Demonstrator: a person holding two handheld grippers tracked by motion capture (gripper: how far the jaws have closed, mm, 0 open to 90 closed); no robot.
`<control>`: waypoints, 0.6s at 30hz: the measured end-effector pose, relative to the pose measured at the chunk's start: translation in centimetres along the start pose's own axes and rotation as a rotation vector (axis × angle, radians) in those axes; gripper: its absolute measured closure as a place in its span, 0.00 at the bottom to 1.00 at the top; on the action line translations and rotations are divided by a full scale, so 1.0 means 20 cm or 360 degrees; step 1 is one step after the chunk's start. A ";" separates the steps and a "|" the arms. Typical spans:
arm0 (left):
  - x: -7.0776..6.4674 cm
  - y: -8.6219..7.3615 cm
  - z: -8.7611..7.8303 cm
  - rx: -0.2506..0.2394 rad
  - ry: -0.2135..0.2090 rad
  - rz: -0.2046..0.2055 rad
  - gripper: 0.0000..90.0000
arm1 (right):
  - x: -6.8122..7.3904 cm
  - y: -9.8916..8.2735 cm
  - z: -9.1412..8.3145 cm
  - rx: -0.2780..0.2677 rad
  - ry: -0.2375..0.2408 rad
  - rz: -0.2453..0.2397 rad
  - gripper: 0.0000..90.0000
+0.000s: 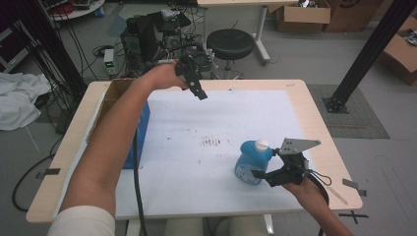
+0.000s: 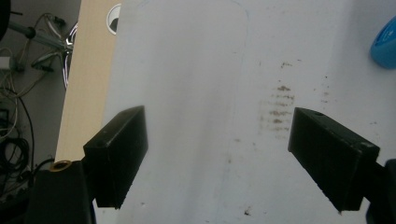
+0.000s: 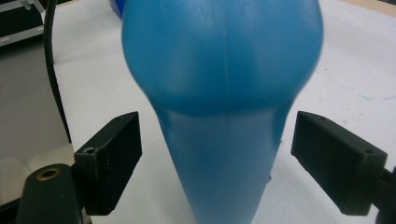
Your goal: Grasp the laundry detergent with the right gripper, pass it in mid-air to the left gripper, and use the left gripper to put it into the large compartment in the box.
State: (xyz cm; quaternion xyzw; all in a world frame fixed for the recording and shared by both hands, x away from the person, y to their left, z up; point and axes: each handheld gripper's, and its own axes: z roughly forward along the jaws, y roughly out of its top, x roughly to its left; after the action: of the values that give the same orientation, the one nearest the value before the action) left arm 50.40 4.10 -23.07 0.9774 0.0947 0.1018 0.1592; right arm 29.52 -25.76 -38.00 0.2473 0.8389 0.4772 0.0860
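High view, left to right: a white cloth lies on the floor off the table's left side; an open cardboard box with a blue side sits at the left edge of the table, whose top is covered by a white sheet marked with a patch of brown smudges near its middle. The left arm reaches forward over the box, holding the left gripper above the far edge of the sheet, well apart from the bottle; behind it on the floor stand a black stool and a tangle of equipment and cables. Left gripper view: jaws spread wide with nothing between them, the gripper looking down on bare sheet, the smudges and a sliver of the bottle at the right edge. Toward the near right of the sheet stands the blue bottle, upright, with a white cap. The right gripper sits just beside it, at its right. Right gripper view: jaws spread, the bottle between them, with a gap showing on each side.
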 end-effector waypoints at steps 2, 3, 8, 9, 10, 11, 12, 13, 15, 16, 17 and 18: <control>0.00 0.00 0.00 0.0007 -0.0002 0.0001 0.23 | 0.00 0.00 0.01 -0.0012 -0.0003 0.0000 0.18; 0.00 0.00 0.00 0.0008 -0.0003 0.0001 0.23 | 0.01 0.01 0.02 -0.0023 0.0000 0.0002 0.18; 0.00 -0.01 0.00 0.0000 0.0001 -0.0004 0.23 | 0.01 0.02 0.04 -0.0041 -0.0004 -0.0004 0.18; 0.00 -0.01 0.00 -0.0004 0.0002 -0.0003 0.23 | 0.01 0.02 0.05 -0.0046 -0.0006 0.0001 0.18; 0.00 -0.01 0.00 -0.0009 0.0003 -0.0008 0.23 | 0.01 0.01 0.05 -0.0050 -0.0011 0.0002 0.18; 0.00 -0.01 0.00 -0.0001 0.0001 -0.0004 0.23 | 0.01 0.01 0.05 -0.0052 -0.0015 0.0006 0.18; 0.00 -0.01 0.00 0.0004 -0.0001 -0.0004 0.23 | 0.01 0.01 0.05 -0.0057 -0.0018 0.0011 0.18; 0.00 -0.01 0.00 0.0003 0.0000 -0.0005 0.23 | 0.01 0.01 0.06 -0.0064 -0.0020 0.0018 0.18; 0.00 -0.01 0.00 0.0000 0.0000 -0.0004 0.23 | 0.01 0.00 0.06 -0.0065 -0.0024 0.0024 0.18; 0.00 -0.01 0.00 -0.0002 0.0002 -0.0004 0.23 | 0.01 0.00 0.06 -0.0068 -0.0023 0.0023 0.19; 0.00 -0.01 0.00 0.0002 -0.0002 -0.0004 0.23 | 0.01 0.00 0.07 -0.0066 -0.0023 0.0022 0.19; 0.00 -0.01 0.00 0.0002 -0.0002 -0.0004 0.23 | 0.01 0.00 0.07 -0.0068 -0.0027 0.0025 0.19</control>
State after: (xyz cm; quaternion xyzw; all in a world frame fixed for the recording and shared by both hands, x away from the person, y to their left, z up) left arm 50.45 4.28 -23.09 0.9774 0.0959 0.1009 0.1590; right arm 29.85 -24.57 -38.71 0.2560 0.8257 0.4937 0.0946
